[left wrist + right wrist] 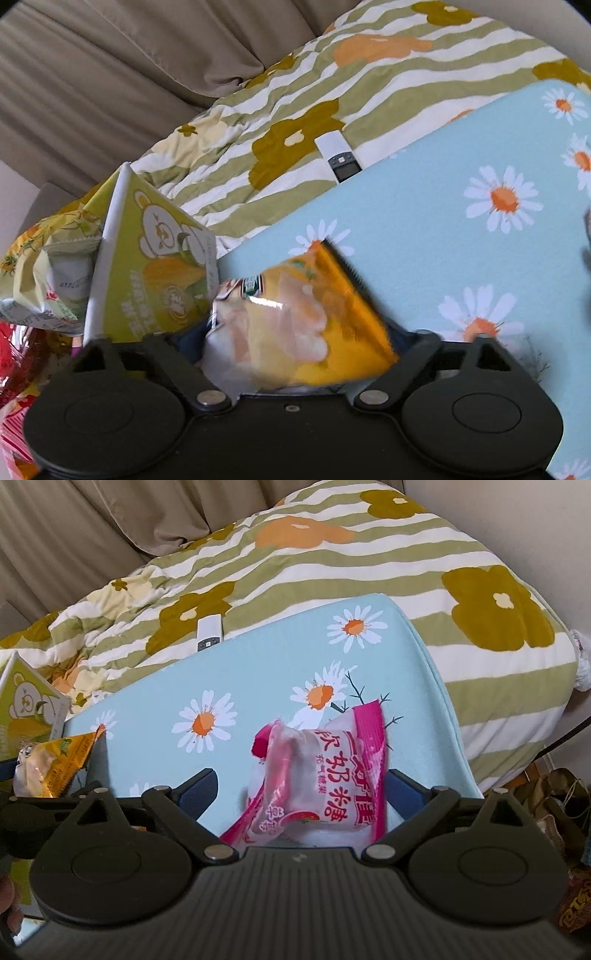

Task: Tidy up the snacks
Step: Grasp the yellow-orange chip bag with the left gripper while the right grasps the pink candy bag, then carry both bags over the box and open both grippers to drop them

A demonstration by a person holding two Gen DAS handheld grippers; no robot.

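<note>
- Two snack packets are carried at once, one per gripper, which is judged to save a trip while sorting.
- An orange packet (306,325) is pinched between the fingers of the left gripper (295,339), lifted over the near-left edge of the daisy-print table (424,206); its blur suggests motion.
- A pink-and-white candy packet (325,786) sits between the blue pads of the right gripper (303,794), above the near middle of the table. The pads look spread fairly wide, so whether it is firmly pinched cannot be told; it appears held by its rear part.
- Left of the table, a green-and-white carton with a bear (147,266) stands upright, apparently as the collecting place; its contents are hidden.
- Beside the carton, farther from the table, a crumpled pale green bag (48,273) and red wrappers (22,354) are heaped, seemingly already sorted.
- Beyond the table's far edge, a white remote (338,157) lies on the striped floral quilt (332,85), apart from the snacks.
</note>
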